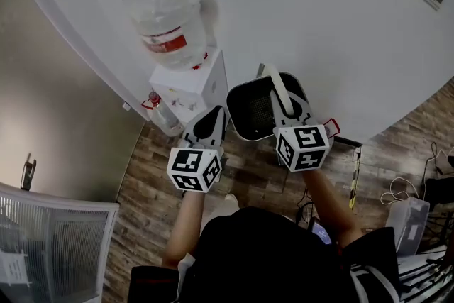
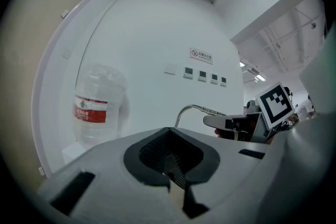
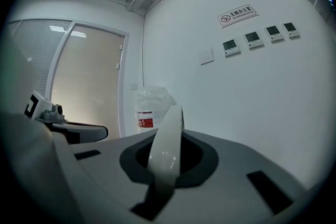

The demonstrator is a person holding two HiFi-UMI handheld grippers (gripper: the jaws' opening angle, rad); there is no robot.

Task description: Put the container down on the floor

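Black mesh container [image 1: 250,125] held off floor [image 1: 248,177]. Right claw [image 1: 284,99] clamped on white handle [image 3: 167,149]. Left claw [image 1: 220,112] clamped on container's mesh edge.

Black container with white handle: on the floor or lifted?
Lifted: black container hangs by its white handle from the right gripper, above the wooden floor.

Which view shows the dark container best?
The head view: the container shows whole from above, open mouth and rim, between the left gripper and right gripper. The left gripper view shows only a patch of its dark mesh in the jaws; the right gripper view only its white handle.
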